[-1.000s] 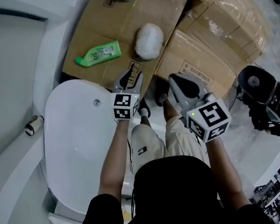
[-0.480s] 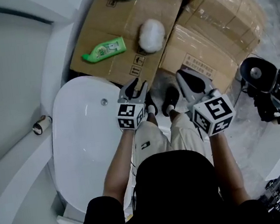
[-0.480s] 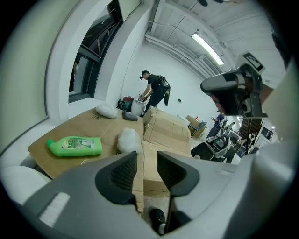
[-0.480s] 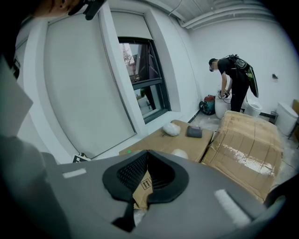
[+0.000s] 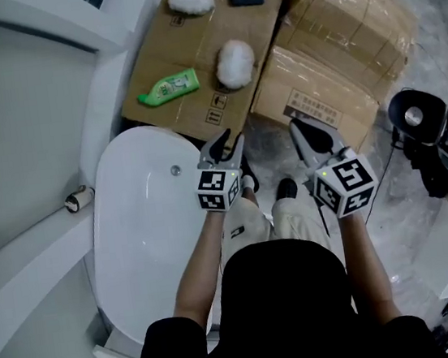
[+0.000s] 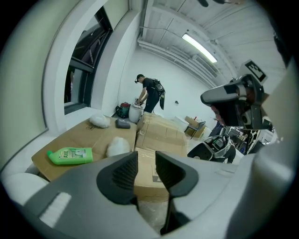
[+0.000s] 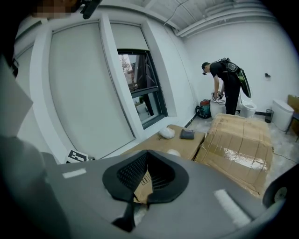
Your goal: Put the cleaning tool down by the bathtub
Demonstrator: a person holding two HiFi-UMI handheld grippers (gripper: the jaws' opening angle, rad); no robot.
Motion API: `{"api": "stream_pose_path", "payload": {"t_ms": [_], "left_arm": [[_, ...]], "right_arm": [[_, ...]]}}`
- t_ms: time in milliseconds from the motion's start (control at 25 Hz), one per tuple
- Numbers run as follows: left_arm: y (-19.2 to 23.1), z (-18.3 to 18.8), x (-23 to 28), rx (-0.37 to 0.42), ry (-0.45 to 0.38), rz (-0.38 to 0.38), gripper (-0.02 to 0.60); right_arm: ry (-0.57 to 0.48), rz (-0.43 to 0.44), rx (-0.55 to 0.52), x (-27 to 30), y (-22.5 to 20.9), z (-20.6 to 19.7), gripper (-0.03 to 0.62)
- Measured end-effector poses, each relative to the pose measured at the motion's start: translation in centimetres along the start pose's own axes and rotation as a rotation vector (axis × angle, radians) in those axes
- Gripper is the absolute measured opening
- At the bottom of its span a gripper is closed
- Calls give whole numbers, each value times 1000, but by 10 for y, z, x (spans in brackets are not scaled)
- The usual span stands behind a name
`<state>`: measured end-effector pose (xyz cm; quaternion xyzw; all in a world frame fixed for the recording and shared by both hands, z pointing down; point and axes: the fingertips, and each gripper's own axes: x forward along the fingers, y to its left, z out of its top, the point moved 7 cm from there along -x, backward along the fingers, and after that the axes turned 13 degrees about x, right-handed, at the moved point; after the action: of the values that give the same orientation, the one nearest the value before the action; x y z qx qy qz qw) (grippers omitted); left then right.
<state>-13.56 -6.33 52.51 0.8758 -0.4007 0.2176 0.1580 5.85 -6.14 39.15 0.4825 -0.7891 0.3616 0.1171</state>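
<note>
The room is white throughout. A dark-framed window (image 7: 140, 86) is set in the broad, pale side wall (image 7: 79, 84), with a white ledge running under it. A long strip light (image 6: 200, 47) glows on the ceiling, beside exposed pipes. The floor (image 5: 399, 200) is pale grey and glossy, with a marbled look. A flattened cardboard sheet (image 5: 181, 40) lies on it below the window, and a large taped cardboard box (image 5: 344, 35) sits just beside the sheet. A white bathtub (image 5: 142, 242) stands against the curved white wall. In the far corner a person (image 7: 227, 88) bends over.
</note>
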Motion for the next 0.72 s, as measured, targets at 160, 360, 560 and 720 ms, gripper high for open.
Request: {"api": "stream_pose_path", "payload": {"t_ms": [160, 360, 560, 720], "left_arm": [[-36, 13, -8, 8, -26, 14, 101], [-83, 33, -15, 24, -70, 36, 101], [-124, 63, -31, 102, -124, 61, 94], [-151, 89, -50, 168, -182, 81, 94]], "right_arm": [[-31, 12, -4, -36, -8, -5, 9], [-78, 28, -34, -85, -21, -4, 9], [-113, 61, -58, -132, -25, -4, 9], [-146, 87, -76, -165, -26, -6, 9]]}}
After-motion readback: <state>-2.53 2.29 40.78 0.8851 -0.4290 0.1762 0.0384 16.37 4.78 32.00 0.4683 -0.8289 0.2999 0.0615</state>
